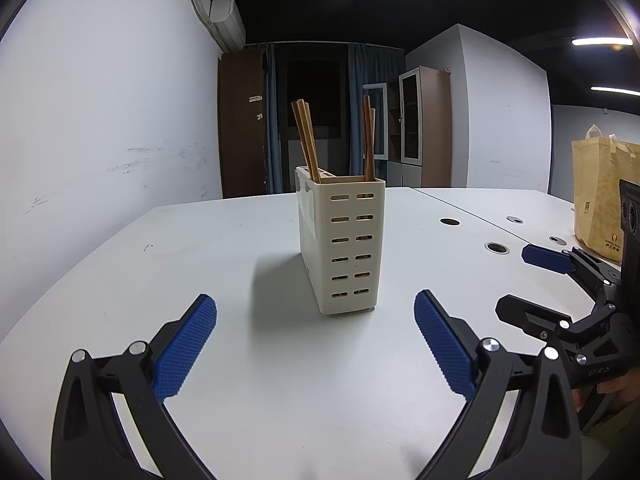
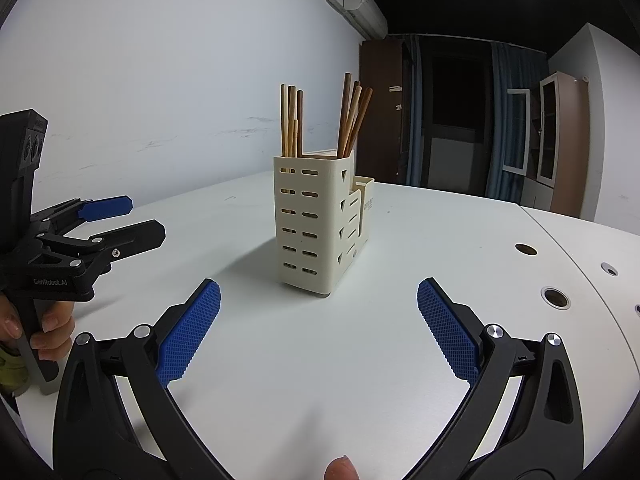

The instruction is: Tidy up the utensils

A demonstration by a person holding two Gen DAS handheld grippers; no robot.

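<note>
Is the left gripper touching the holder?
Apart. The left wrist view shows bare table between the open left gripper and the holder.

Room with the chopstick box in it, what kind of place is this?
Probably an office or lab, not a kitchen. The chopstick holder stands on a white desk with round cable holes, and glass-door cabinets line the back wall.
</note>
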